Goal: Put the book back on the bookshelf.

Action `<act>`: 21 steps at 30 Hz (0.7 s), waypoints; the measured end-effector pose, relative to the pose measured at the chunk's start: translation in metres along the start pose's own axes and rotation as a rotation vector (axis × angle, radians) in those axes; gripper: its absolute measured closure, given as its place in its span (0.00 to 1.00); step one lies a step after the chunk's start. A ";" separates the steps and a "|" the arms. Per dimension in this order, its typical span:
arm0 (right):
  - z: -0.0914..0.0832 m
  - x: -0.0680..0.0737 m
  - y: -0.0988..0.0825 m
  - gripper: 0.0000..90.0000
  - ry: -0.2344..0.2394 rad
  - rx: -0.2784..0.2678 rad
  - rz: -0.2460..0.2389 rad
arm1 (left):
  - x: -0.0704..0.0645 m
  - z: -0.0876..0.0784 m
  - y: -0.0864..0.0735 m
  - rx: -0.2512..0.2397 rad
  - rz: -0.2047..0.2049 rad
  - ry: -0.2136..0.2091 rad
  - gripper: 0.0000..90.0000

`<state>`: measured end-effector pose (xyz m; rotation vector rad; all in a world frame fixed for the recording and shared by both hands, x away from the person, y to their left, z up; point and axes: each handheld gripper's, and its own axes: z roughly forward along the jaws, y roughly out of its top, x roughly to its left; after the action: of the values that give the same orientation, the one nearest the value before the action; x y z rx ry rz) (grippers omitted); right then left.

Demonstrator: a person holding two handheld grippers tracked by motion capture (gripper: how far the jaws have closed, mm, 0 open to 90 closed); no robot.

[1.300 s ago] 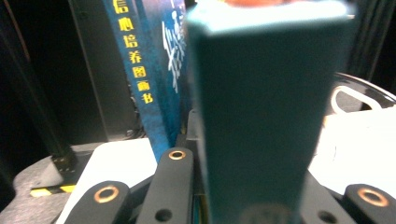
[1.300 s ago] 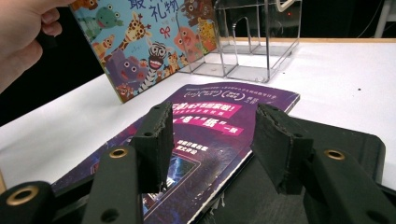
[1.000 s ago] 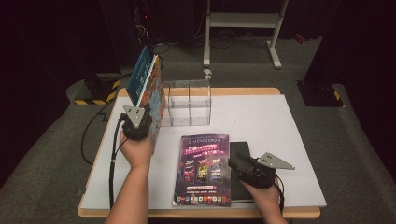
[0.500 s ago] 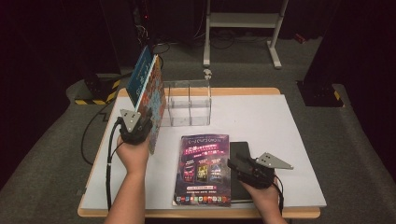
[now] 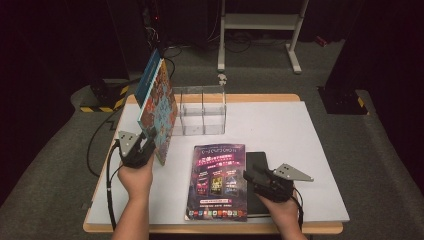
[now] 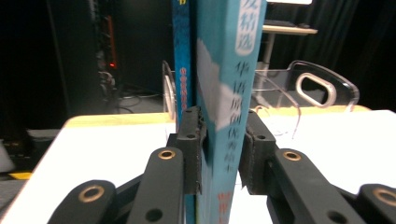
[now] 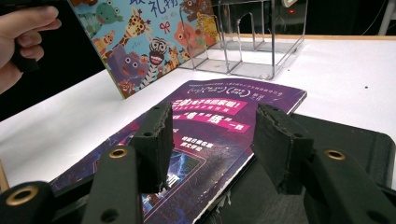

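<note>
A picture book [image 5: 159, 112] with cartoon animals on its cover [image 7: 154, 42] stands tilted at the table's left, its lower corner near the tabletop. My left gripper [image 5: 149, 146] is shut on its teal spine [image 6: 229, 93]. Both pads [image 6: 191, 140] lie against it, and the jaws have just been closing. A thinner blue book [image 6: 182, 51] stands right behind it. My right gripper [image 5: 251, 176] is open with nothing between its jaws. It hovers [image 7: 212, 140] over the edge of a purple magazine [image 5: 217, 182] that lies flat, partly on a black notebook [image 5: 259, 161].
A clear acrylic organizer [image 5: 202, 110] with upright dividers stands at the back of the white table [image 5: 300, 130], right of the books. A metal stand [image 5: 260, 30] is on the floor beyond, and cables [image 5: 100, 145] trail off the table's left side.
My left gripper has drawn back toward the person and slightly down, still around the picture book's spine. The right gripper, magazine and notebook have not moved.
</note>
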<state>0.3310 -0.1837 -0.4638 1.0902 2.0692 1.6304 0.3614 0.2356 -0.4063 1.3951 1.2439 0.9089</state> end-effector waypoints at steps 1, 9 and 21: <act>0.000 0.000 0.000 0.53 0.000 0.000 -0.001 | 0.002 -0.001 -0.001 0.001 -0.006 -0.010 0.81; 0.000 0.000 0.000 0.53 -0.001 0.000 -0.003 | 0.012 -0.009 -0.006 -0.001 -0.027 -0.064 0.80; 0.000 0.001 0.000 0.53 -0.004 0.001 -0.004 | 0.018 -0.010 -0.011 -0.017 -0.063 -0.103 0.83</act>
<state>0.3305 -0.1835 -0.4636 1.0883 2.0678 1.6243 0.3523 0.2543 -0.4164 1.3648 1.1930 0.7932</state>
